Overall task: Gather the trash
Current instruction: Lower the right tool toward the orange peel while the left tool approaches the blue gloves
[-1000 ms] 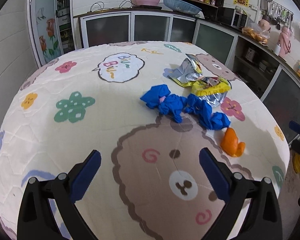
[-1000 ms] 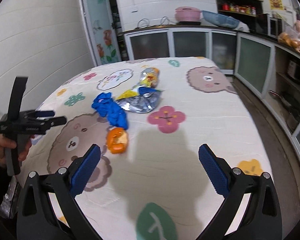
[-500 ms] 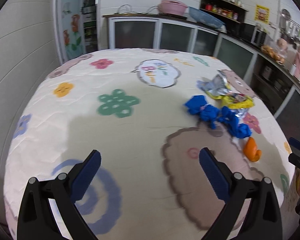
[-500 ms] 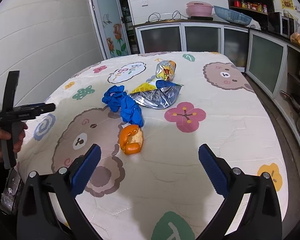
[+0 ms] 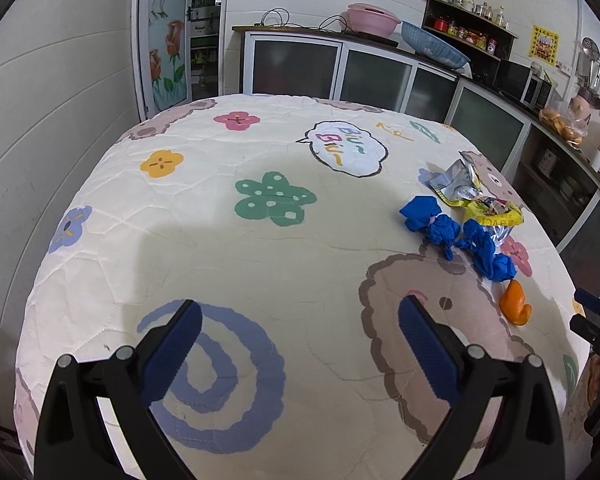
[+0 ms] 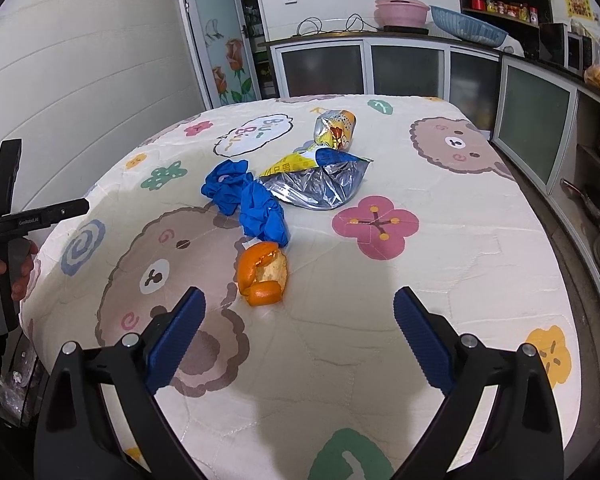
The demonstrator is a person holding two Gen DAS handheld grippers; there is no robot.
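From my seat both tools read as empty: my left gripper [image 5: 298, 344] has its blue pads spread wide over a bare stretch of the patterned table cover [image 5: 220, 240], and my right gripper [image 6: 300, 334] is just as wide apart, hovering low with nothing between its pads. All the trash lies in one cluster near the middle of the table, well off to the right of the left tool and just ahead of the right one. Working across the right wrist view from the left, first come the blue gloves [image 6: 246, 202], crumpled into a soft, limp heap; I judge them light and a bit slick, so I would pinch a thick bunched fold, not a loose finger that could slide out. Touching their near end is the orange peel [image 6: 263, 274], curled and springy, likely to crack or squirt if squeezed hard, so I would close across its thick curved wall. Next, beside the gloves, the opened foil snack bag [image 6: 316, 184] lies flat, crinkly and almost weightless; its raised torn edge looks the best hold. Behind it sits a smaller crumpled wrapper [image 6: 335, 128], easy to crush whole.
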